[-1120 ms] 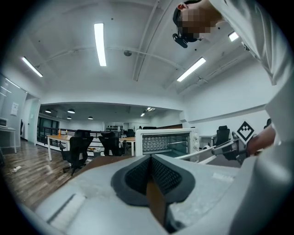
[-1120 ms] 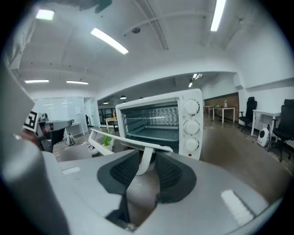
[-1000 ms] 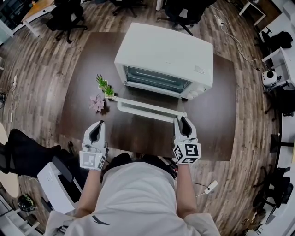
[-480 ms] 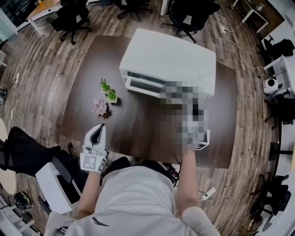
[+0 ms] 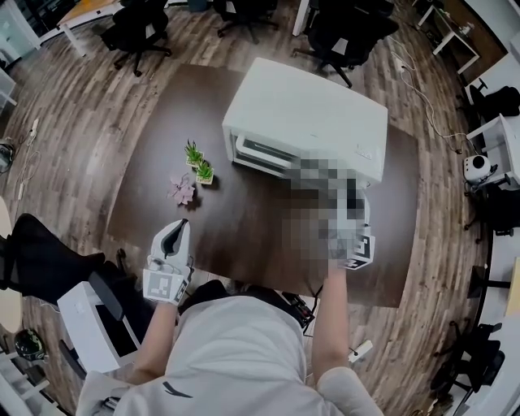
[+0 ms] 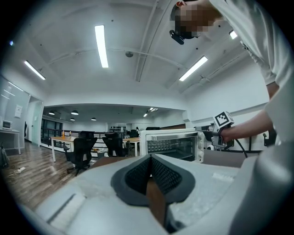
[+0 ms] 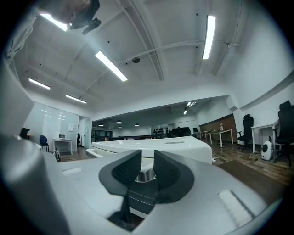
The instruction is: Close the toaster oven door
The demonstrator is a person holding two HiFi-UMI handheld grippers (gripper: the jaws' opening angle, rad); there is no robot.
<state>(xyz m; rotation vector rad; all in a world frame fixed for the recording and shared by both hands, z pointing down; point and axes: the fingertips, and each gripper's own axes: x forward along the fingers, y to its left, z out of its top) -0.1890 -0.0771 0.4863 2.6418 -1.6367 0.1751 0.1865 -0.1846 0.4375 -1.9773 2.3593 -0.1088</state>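
The white toaster oven point(image 5: 305, 122) stands at the back of the dark table point(image 5: 244, 223). Its glass door point(image 6: 171, 148) stands upright against the front, handle along the top. My right gripper point(image 7: 147, 160) is level at the oven's right front corner; in the head view a mosaic patch hides it, and only its marker cube point(image 5: 360, 250) shows. Its jaws have just been closing and still stand apart. A silver knob point(image 7: 146, 176) shows in the gap, with no pad pressing on it. My left gripper point(image 5: 179, 225) hovers at the table's near left edge, shut on nothing.
Two small potted plants point(image 5: 199, 162) and a pink flower point(image 5: 182, 191) sit on the table left of the oven. Office chairs point(image 5: 138, 24) stand beyond the table. A white box point(image 5: 89, 321) lies on the floor at the lower left.
The oven door, lying open and flat a second ago, now stands up against the oven. My right gripper rose and moved toward the oven with it. The left gripper stayed put.
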